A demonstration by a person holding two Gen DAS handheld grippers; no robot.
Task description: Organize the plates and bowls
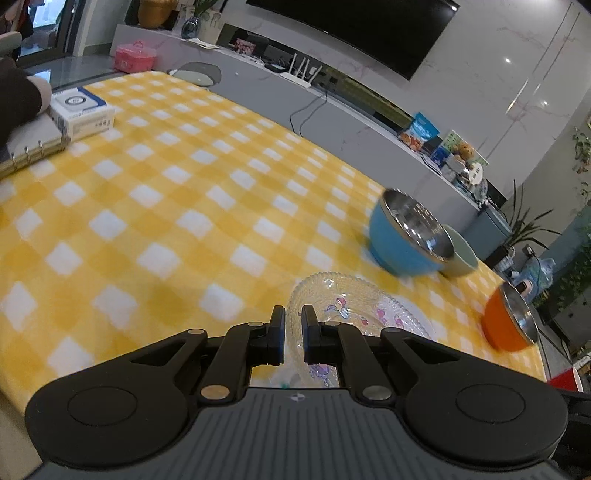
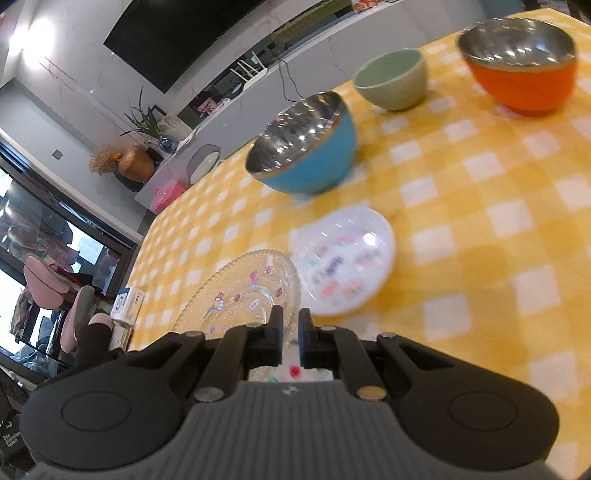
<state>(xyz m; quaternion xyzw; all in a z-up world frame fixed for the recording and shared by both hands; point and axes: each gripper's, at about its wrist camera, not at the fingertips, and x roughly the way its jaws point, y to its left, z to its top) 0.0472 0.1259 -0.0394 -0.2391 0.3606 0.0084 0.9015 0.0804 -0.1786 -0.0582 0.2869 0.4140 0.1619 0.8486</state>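
Both tongs are closed on the rim of one clear glass plate [image 2: 243,291] with cartoon prints, the left tongs [image 1: 293,328] and the right tongs [image 2: 291,328] at opposite edges. The plate sits over the yellow checked desk [image 1: 155,206]. Beyond it stand a blue bowl [image 2: 306,155], a green bowl [image 2: 393,79] and an orange bowl [image 2: 524,70]

Both views are bright with even daylight. In the right wrist view a window [image 2: 44,236] at nine o'clock is blown out white. Glints sit on the steel inside of the blue bowl [image 2: 303,147]. The white plate [image 2: 343,262] is smeared by motion blur, its print unreadable. Soft shadows lie on the bench [image 1: 147,206]. Fisheye bending curves the television [image 1: 362,33] at twelve o'clock.
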